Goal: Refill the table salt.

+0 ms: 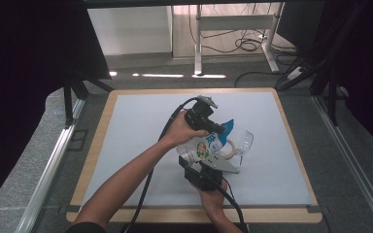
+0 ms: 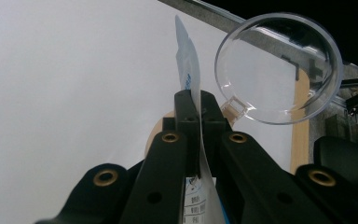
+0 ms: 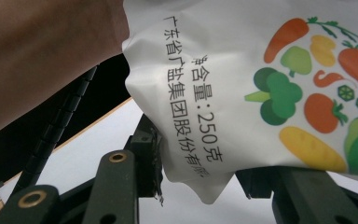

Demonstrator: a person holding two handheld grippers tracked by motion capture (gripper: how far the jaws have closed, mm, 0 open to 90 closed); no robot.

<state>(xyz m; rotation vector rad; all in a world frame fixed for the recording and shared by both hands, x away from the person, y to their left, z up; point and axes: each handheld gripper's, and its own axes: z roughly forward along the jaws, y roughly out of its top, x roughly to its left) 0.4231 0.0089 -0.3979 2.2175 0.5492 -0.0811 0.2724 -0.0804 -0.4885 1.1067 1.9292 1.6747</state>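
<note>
Both sets of jaws grip one white pouch (image 1: 205, 147) above the surface (image 1: 136, 145): the left gripper (image 1: 217, 129) pinches its top edge flat, the right gripper (image 1: 209, 171) clamps its bottom. Judging by this two-handed hold, opening or tipping comes next, toward the clear scoop (image 2: 279, 65) just beyond.

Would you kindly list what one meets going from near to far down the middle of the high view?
Right gripper → white pouch printed with vegetables → left gripper pinching the pouch's upper edge → far edge of the white mat.
</note>
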